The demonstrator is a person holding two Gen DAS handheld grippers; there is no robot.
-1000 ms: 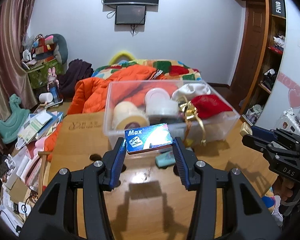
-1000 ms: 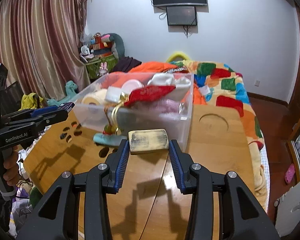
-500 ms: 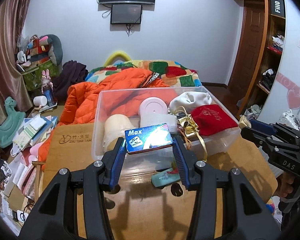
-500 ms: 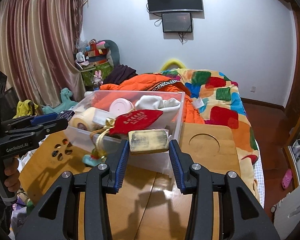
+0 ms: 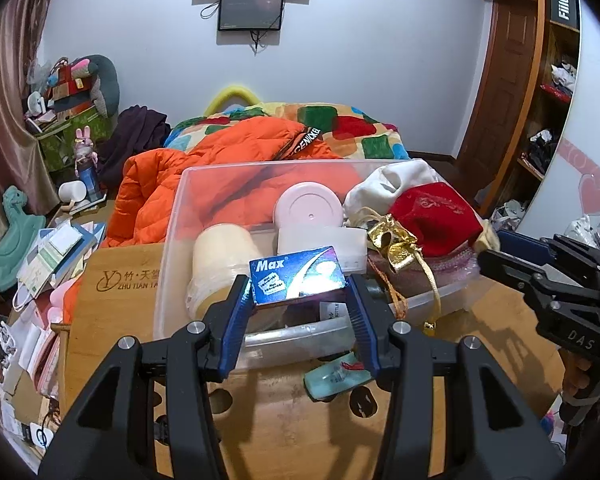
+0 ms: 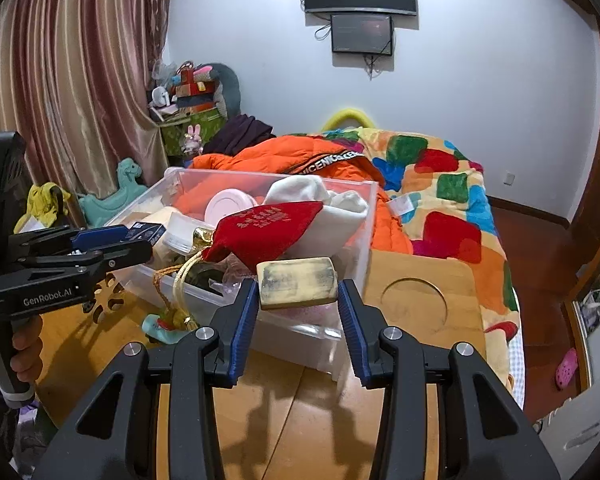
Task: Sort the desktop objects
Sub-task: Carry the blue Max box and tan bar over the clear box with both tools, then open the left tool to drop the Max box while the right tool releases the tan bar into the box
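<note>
Left wrist view shows the left gripper (image 5: 298, 300), fingers clamped on a blue Max box (image 5: 296, 280), raised over the near wall of the clear bin (image 5: 172, 248) on the bench (image 5: 284, 432), likely for dropping in. Right gripper (image 6: 297, 300) likewise pinches a worn yellowish block (image 6: 297, 283) above the bin's near right corner.

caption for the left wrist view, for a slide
Left tongs hold a blue Max box over the clear bin.
</note>
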